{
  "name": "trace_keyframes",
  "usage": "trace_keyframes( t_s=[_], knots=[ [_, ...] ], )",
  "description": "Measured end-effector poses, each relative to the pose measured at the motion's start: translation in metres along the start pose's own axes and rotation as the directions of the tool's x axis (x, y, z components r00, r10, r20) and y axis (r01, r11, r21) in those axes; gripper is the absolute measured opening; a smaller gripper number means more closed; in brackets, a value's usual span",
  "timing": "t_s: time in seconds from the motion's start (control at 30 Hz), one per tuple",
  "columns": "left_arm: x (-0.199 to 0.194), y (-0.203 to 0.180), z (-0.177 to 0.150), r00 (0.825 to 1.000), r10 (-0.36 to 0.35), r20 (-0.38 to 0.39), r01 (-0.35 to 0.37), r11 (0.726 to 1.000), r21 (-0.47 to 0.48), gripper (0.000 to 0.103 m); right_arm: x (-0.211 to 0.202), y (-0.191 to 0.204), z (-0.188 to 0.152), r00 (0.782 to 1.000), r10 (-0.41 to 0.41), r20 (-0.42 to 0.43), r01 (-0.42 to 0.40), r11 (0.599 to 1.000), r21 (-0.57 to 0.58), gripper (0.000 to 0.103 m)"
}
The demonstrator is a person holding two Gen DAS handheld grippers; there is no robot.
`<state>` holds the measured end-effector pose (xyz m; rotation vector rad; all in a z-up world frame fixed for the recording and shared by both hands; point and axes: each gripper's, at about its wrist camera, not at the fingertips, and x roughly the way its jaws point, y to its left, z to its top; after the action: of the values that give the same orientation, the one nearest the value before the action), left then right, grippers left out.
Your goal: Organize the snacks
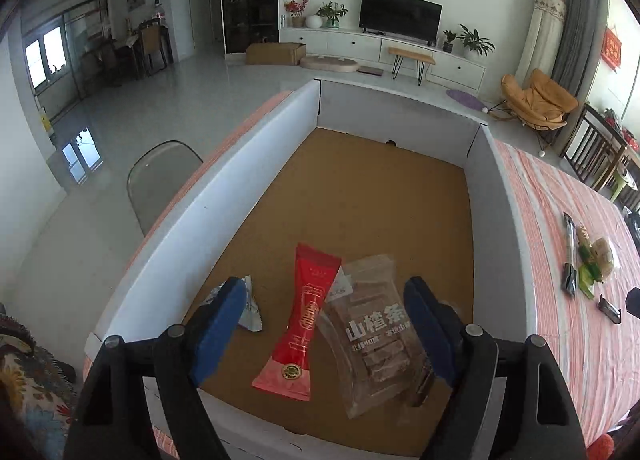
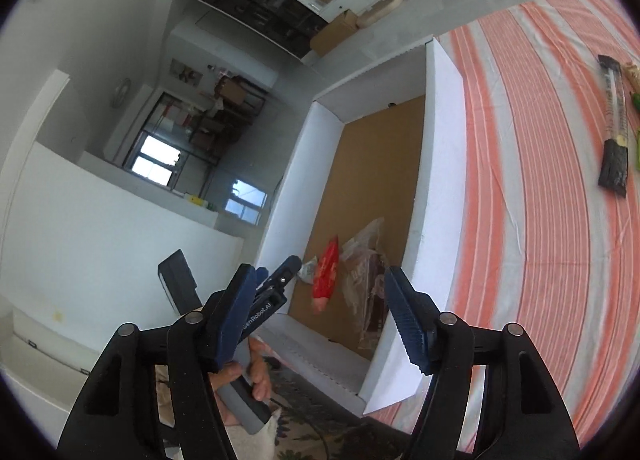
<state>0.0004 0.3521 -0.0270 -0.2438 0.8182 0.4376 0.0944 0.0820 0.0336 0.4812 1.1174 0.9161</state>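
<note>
Both tongs, left tongs [image 1: 324,332] and right tongs [image 2: 320,316], gape released above the box [image 1: 256,164], where three snacks [image 1: 304,324] lie; next, probably fetching the remaining packets [image 1: 584,260] from the counter [image 1: 560,220].

Television [image 1: 401,15], orange chair [image 1: 538,100], houseplants [image 1: 475,40]

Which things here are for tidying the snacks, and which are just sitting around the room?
For the job:
white box
red packet
clear hawthorn strips bag
small white packet
snacks waiting on the striped tablecloth

Just lying about:
TV
orange chair
potted plants
grey chair
</note>
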Motion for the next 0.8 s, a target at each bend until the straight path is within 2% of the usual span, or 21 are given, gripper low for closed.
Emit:
trace_keyframes(
  t_s=[0.07, 0.1, 0.13, 0.17, 0.2, 0.23, 0.3, 0.33, 0.4, 0.43, 0.5, 0.53, 0.63, 0.7, 0.8],
  knots=[
    [-0.006, -0.007, -0.005, 0.997, -0.014, 0.079, 0.012, 0.999, 0.031, 0.081, -0.011, -0.021, -0.007, 0.990, -0.133, 0.034, 0.135, 0.989, -0.063, 0.071],
    [-0.009, -0.010, -0.008, 0.992, -0.017, 0.125, 0.011, 0.999, 0.047, 0.081, -0.017, -0.035, -0.013, 0.970, -0.233, 0.064, 0.238, 0.966, -0.103, 0.071],
    [-0.013, -0.017, -0.009, 0.985, -0.021, 0.168, 0.011, 0.998, 0.063, 0.081, -0.022, -0.051, -0.022, 0.932, -0.349, 0.100, 0.360, 0.921, -0.145, 0.072],
    [-0.013, -0.022, -0.011, 0.980, -0.030, 0.195, 0.015, 0.997, 0.078, 0.081, -0.027, -0.069, -0.031, 0.877, -0.461, 0.135, 0.479, 0.859, -0.181, 0.072],
    [-0.012, -0.027, -0.012, 0.978, -0.048, 0.204, 0.029, 0.995, 0.095, 0.081, -0.031, -0.088, -0.042, 0.810, -0.563, 0.163, 0.586, 0.784, -0.206, 0.072],
    [-0.008, -0.031, -0.013, 0.978, -0.072, 0.198, 0.051, 0.993, 0.109, 0.081, -0.035, -0.109, -0.055, 0.744, -0.644, 0.177, 0.668, 0.712, -0.216, 0.072],
    [0.003, -0.043, -0.017, 0.984, -0.094, 0.148, 0.074, 0.988, 0.135, 0.081, -0.047, -0.150, -0.081, 0.620, -0.761, 0.190, 0.782, 0.584, -0.217, 0.072],
    [0.007, -0.051, -0.018, 0.989, -0.097, 0.112, 0.080, 0.986, 0.149, 0.081, -0.056, -0.167, -0.092, 0.567, -0.800, 0.194, 0.821, 0.533, -0.202, 0.072],
    [0.012, -0.067, -0.022, 0.992, -0.098, 0.074, 0.083, 0.979, 0.184, 0.081, -0.077, -0.193, -0.108, 0.494, -0.844, 0.209, 0.869, 0.471, -0.151, 0.072],
    [0.011, -0.075, -0.024, 0.993, -0.075, 0.086, 0.056, 0.977, 0.206, 0.080, -0.089, -0.203, -0.113, 0.481, -0.853, 0.205, 0.877, 0.470, -0.099, 0.072],
    [0.002, -0.081, -0.027, 0.991, -0.061, 0.119, 0.039, 0.984, 0.176, 0.080, -0.117, -0.215, -0.105, 0.528, -0.824, 0.205, 0.837, 0.546, 0.038, 0.072],
    [-0.001, -0.080, -0.027, 0.990, -0.080, 0.113, 0.065, 0.989, 0.132, 0.080, -0.129, -0.216, -0.101, 0.531, -0.814, 0.235, 0.823, 0.561, 0.086, 0.072],
    [-0.003, -0.078, -0.030, 0.990, -0.118, 0.077, 0.115, 0.993, 0.040, 0.080, -0.140, -0.218, -0.097, 0.467, -0.843, 0.267, 0.851, 0.511, 0.123, 0.075],
    [-0.007, -0.083, -0.036, 0.991, -0.110, 0.076, 0.107, 0.993, 0.042, 0.080, -0.131, -0.225, -0.091, 0.468, -0.853, 0.231, 0.853, 0.504, 0.132, 0.075],
    [-0.009, -0.100, -0.042, 0.991, -0.118, 0.060, 0.113, 0.990, 0.084, 0.080, -0.123, -0.224, -0.093, 0.435, -0.873, 0.221, 0.878, 0.466, 0.112, 0.075]
  ],
)
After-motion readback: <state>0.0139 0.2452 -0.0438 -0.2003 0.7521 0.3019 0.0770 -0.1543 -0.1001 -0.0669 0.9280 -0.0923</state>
